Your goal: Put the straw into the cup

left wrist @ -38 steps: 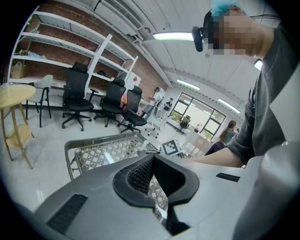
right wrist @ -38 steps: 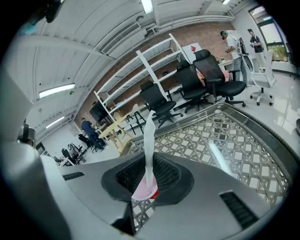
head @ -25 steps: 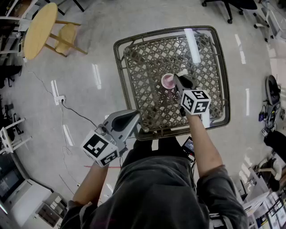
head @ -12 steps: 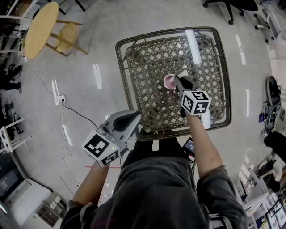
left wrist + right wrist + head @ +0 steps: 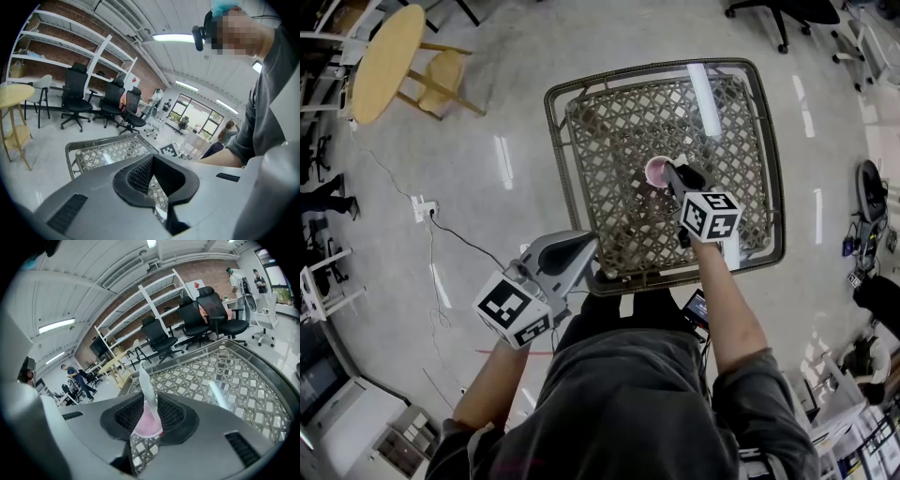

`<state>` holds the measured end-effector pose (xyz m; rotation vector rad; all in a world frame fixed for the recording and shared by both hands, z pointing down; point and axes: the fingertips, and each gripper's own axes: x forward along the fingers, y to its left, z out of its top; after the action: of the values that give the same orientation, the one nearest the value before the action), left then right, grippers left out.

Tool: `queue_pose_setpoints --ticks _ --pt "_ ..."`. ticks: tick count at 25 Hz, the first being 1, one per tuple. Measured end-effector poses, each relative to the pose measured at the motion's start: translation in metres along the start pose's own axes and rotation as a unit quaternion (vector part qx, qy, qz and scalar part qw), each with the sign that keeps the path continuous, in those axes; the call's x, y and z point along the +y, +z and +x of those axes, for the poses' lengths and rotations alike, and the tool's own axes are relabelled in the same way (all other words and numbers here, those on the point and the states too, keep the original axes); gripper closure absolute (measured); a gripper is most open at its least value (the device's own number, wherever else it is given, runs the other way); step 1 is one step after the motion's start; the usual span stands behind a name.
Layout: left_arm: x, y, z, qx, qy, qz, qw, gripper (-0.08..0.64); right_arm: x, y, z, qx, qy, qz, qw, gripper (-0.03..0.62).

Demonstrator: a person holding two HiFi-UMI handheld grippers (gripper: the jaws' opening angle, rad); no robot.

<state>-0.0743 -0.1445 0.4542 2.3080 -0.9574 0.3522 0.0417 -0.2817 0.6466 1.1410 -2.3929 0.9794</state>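
Note:
A pink cup (image 5: 655, 171) stands near the middle of a glass-topped wicker table (image 5: 577, 122). My right gripper (image 5: 673, 174) hovers right beside and above the cup, shut on a white straw (image 5: 146, 389). In the right gripper view the straw rises from between the jaws, and its lower end points down at the pink cup (image 5: 149, 423) directly beneath. The straw is hidden in the head view. My left gripper (image 5: 579, 247) hangs off the table's near left corner, shut with nothing in it; the left gripper view shows the left gripper (image 5: 157, 182) with its jaws meeting.
A round yellow table (image 5: 382, 62) with a wooden stool stands far left on the floor. A cable (image 5: 455, 234) runs across the floor at left. Office chairs (image 5: 208, 317) and shelving line the far wall. A person (image 5: 75, 377) stands in the background.
The straw's top, earlier sticking out to the right of the cup in the head view, is no longer seen there. The right gripper has edged slightly closer over the cup. The left gripper stayed put.

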Motion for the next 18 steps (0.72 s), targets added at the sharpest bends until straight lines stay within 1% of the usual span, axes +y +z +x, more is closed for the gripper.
queue_pose_setpoints --ticks 5,8,10,14,18 --pt "-0.002 0.002 -0.002 -0.003 -0.003 0.003 1.0 0.549 -0.002 0.004 -0.005 -0.005 -0.011 -0.002 1.0 0.534" --pt "-0.005 0.004 -0.002 -0.005 -0.009 0.008 0.9999 0.549 -0.005 0.005 -0.009 -0.007 -0.018 -0.001 1.0 0.504" --pt "-0.007 0.004 -0.001 -0.007 -0.013 0.01 0.9998 0.549 -0.009 0.006 -0.013 -0.011 -0.023 0.001 1.0 0.495" --pt "-0.011 0.005 -0.001 -0.011 -0.016 0.012 0.9997 0.549 -0.012 0.008 -0.022 -0.018 -0.03 0.006 0.999 0.494" --pt "-0.019 0.008 -0.002 -0.016 -0.026 0.024 0.9993 0.549 -0.012 0.01 -0.033 -0.025 -0.036 0.005 0.999 0.494"
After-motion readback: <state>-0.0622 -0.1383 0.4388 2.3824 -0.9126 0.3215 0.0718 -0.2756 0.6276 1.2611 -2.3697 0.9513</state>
